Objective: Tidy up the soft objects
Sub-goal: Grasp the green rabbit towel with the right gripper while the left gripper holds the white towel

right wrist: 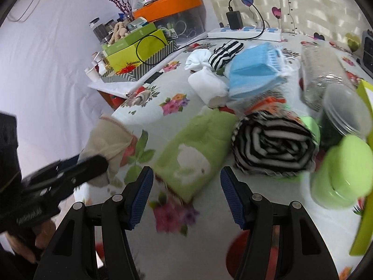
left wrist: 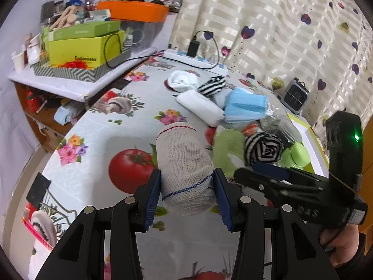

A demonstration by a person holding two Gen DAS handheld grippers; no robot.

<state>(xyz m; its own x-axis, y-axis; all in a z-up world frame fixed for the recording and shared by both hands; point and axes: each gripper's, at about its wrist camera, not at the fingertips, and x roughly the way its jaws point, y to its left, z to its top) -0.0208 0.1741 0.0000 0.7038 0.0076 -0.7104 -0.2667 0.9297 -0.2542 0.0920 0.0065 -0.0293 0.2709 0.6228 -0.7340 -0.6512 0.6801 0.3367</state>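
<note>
Item 1: bandage roll, beige knit mesh w/ red and blue edge stitching, cylinder shape. Pinched at its lower end by left claw, blue ribbed pads pressing both sides; lifted clear of surface, prob. for sorting.

Item 2: green cloth, soft, folded flat on surface, lying ahead of right claw. Claw spread wide, holding nothing; looks lined up for next pick.

Item 3: striped roll, black/white fabric, beside green cloth.

Misc. pile further back: blue face masks, pleated; white roll; white sock. Surface cover: glossy printed vinyl, tomatoes and flowers.
</note>
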